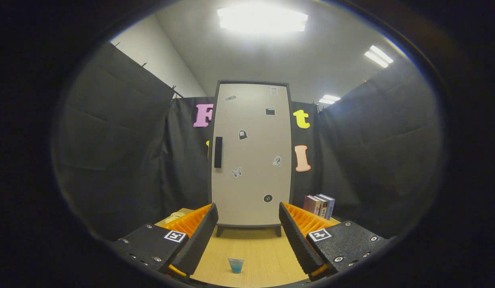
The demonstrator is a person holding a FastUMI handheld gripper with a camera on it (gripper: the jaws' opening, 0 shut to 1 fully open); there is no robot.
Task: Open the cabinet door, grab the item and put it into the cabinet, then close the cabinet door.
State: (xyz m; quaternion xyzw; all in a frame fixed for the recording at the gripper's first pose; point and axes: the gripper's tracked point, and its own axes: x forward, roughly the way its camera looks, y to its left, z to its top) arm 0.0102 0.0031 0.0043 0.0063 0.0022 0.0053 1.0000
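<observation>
Tongs (247, 236): I see them spread wide, holding nothing.
Cup (236, 265): low centre; looks light, thin, crushable; I'd pinch its sides gently.
Door handle (218, 152): centre-left; looks rigid.

gripper (247, 236) fingers apart | cup (236, 265) between | cabinet door (251, 156) closed beyond

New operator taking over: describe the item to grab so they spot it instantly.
Start at the tall beige cabinet with its door closed on the light wooden tabletop. In front of it, between the open claw fingers, stands the small translucent blue cup, alone there, unlike the books beside the cabinet.
</observation>
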